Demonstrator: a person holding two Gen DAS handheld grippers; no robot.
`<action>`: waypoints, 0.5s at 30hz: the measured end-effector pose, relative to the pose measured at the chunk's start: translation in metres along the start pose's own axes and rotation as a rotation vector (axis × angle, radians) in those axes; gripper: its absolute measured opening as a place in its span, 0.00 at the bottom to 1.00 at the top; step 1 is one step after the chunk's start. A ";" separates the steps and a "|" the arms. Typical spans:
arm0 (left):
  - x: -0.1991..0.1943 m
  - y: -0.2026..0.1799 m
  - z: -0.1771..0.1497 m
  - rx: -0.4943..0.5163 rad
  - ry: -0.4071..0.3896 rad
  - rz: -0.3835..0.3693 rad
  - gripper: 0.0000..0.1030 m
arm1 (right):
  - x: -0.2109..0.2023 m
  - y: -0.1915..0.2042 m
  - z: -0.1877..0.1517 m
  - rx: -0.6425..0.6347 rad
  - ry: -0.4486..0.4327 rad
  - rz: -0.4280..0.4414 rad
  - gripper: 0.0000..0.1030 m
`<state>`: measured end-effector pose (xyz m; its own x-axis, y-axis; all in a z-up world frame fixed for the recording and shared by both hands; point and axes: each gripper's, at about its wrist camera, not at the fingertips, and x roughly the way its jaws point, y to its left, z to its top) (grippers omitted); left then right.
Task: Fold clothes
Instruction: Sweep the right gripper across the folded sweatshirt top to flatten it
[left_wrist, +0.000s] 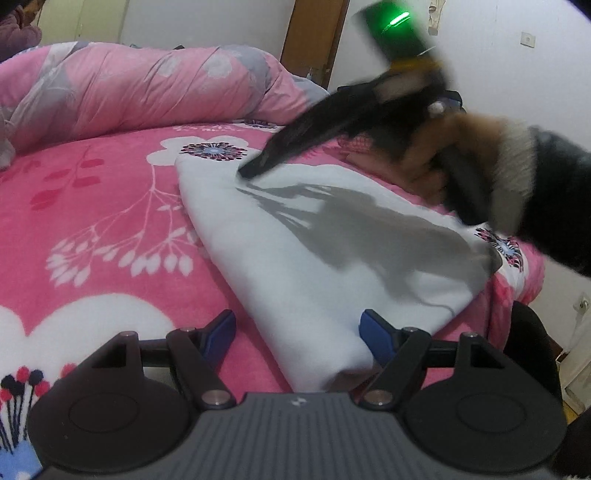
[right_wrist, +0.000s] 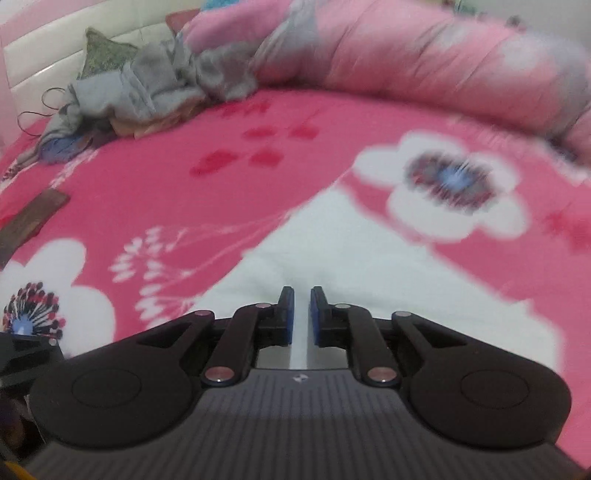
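A white folded cloth lies on the pink flowered blanket. Its near folded end sits between the blue pads of my left gripper, which is open; the right pad touches the cloth's edge and the left pad stands clear. My right gripper, blurred and held by a hand in a dark sleeve, hovers just over the cloth's far corner and throws a shadow on it. In the right wrist view the right gripper is shut with only a slit between its pads, over the white cloth. Nothing seems to be held.
A rolled pink quilt lies along the back of the bed. A heap of grey clothes sits at the far left by the headboard, and a flat brown thing at the left edge. A dark chair stands beside the bed.
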<state>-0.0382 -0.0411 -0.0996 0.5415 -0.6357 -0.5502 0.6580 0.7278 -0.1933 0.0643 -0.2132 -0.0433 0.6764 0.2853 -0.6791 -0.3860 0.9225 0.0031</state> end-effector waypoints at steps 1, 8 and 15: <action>0.000 0.000 0.000 -0.002 -0.001 -0.001 0.73 | -0.013 0.007 0.000 -0.013 -0.028 0.025 0.08; -0.005 -0.003 0.001 -0.011 0.010 0.006 0.73 | 0.007 0.025 -0.053 -0.055 0.043 0.062 0.06; -0.022 -0.004 -0.002 0.011 0.025 -0.008 0.73 | -0.040 0.052 -0.038 -0.115 -0.026 0.133 0.09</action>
<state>-0.0543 -0.0294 -0.0884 0.5230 -0.6347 -0.5689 0.6680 0.7198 -0.1891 -0.0066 -0.1863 -0.0439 0.6299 0.4104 -0.6593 -0.5412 0.8408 0.0063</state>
